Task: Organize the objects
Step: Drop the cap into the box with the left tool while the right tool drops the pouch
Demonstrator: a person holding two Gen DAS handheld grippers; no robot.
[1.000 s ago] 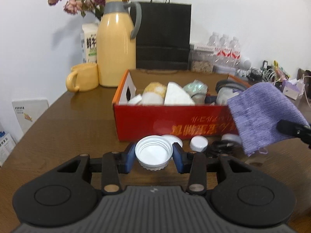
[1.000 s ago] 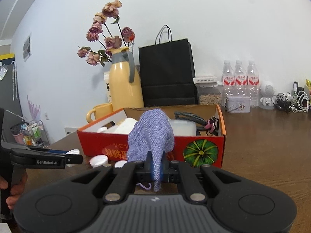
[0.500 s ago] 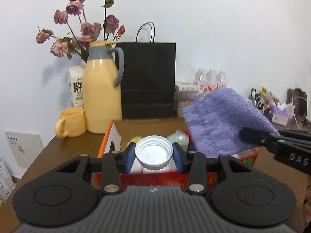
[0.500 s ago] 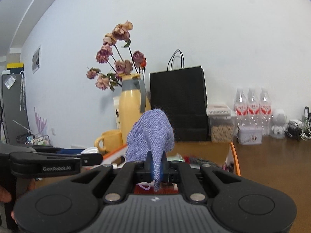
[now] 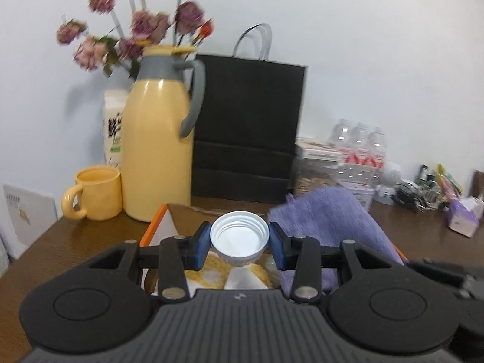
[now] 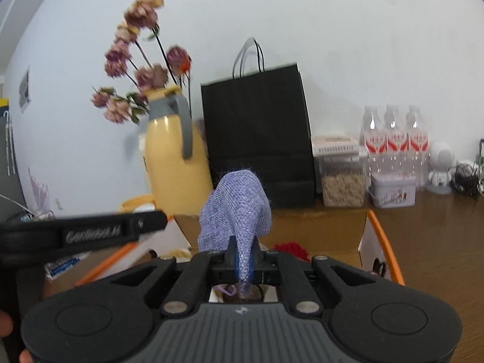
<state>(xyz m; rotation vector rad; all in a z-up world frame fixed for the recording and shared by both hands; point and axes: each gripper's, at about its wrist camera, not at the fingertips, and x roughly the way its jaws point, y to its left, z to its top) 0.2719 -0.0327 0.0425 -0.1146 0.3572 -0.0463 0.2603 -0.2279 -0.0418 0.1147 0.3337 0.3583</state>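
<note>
Probably a home, wooden table (image 5: 69, 242), flowers (image 5: 142, 27), thermos jug (image 5: 157, 151), mug (image 5: 96, 192)

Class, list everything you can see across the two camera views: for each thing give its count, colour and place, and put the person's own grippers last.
jar lid: one, white, held over the box
cloth: one, purple, held over the box
box: one, orange-edged cardboard, open, on the table
table: one, brown wood
thermos jug: one, yellow with grey handle, behind the box
mug: one, yellow, left of the jug
flowers: one bunch, dried pink, behind the jug
paper bag: one, black, against the wall
water bottles: three, clear with red labels, right of the bag
tin: one, pale, before the bottles
left gripper: black, shut on the lid
right gripper: black, shut on the cloth
</note>
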